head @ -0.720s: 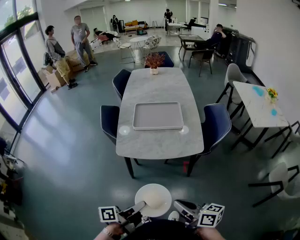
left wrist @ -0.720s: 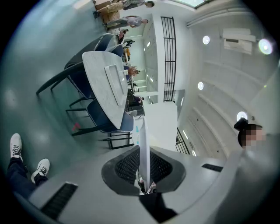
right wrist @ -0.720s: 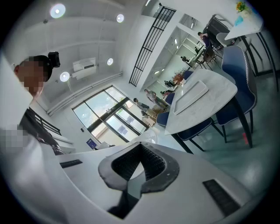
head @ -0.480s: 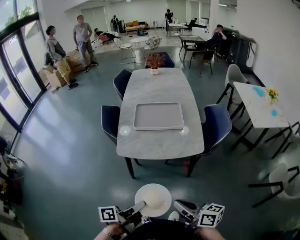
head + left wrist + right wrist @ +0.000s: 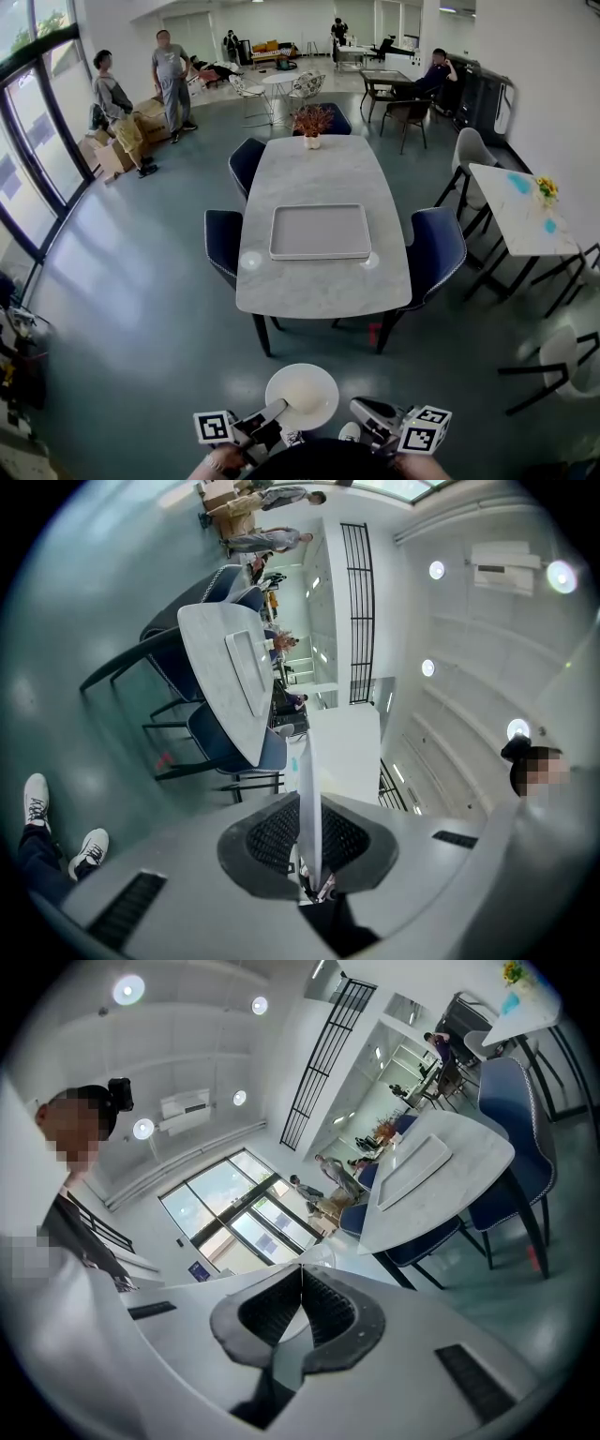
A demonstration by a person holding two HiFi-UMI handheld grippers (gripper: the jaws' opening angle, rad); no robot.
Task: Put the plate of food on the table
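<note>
**Two grippers, one plate, table well ahead**

Seen from the head camera, a white plate (image 5: 302, 396) with a pale mound of food (image 5: 300, 389) is held low over the grey floor (image 5: 141, 309), close to the person's body. The marble table (image 5: 319, 164) stands well apart from it, farther ahead. A flat grey tray (image 5: 320, 232) lies in the table's middle, and blue chairs (image 5: 438, 246) stand along both sides.

The left gripper (image 5: 281, 409) is clenched on the plate's left rim. In its own view the plate runs edge-on between the two ribbed pads. The right gripper (image 5: 356, 407) sits just beside the opposite rim. Its own view shows the jaws pressed together at the tips. A pale curve lies just past them, probably the rim, but nothing is clearly pinched.

The step in hand looks like the carry, and the task is barely begun. With a firm hold on one side only, the plate could sag or twist. It would help to steady the far rim with the right gripper and keep the plate level so the food does not slide. A good approach is to the table's near end, between the chairs, aiming for the bare marble in front of the tray. The left jaws should let go only once the base rests flat.
</note>
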